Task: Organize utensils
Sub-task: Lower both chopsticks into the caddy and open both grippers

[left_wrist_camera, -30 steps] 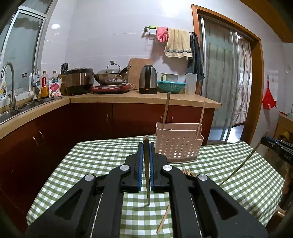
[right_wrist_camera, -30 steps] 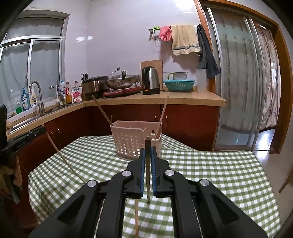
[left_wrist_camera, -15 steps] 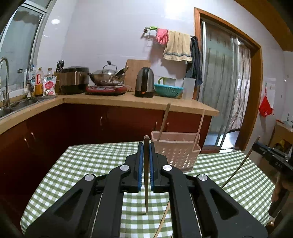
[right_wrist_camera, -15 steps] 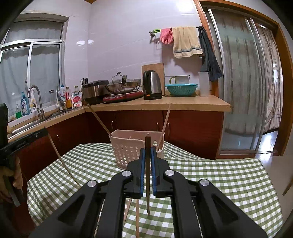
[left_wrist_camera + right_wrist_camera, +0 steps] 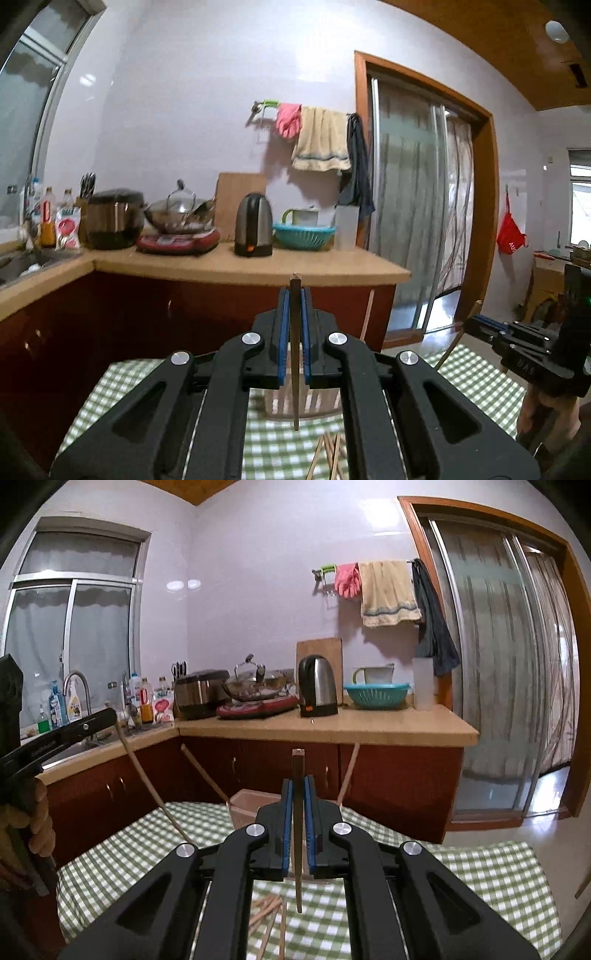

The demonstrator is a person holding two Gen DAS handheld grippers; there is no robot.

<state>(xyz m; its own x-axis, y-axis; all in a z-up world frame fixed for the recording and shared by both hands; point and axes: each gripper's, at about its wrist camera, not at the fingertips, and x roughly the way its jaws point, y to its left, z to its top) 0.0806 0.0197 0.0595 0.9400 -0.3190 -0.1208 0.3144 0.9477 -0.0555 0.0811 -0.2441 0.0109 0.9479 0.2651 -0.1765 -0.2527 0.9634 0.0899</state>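
We are lifting both grippers higher over the pink slotted plastic basket (image 5: 245, 805) than a second ago: left gripper (image 5: 294, 343) and right gripper (image 5: 297, 830) each clamping one dark chopstick (image 5: 297, 812), ready for dropping in.

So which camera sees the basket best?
The right wrist view. There the basket shows its rim and left wall, with two chopsticks leaning out, though the right gripper covers its middle. In the left wrist view the left gripper hides nearly all of it; only slats peek out below.
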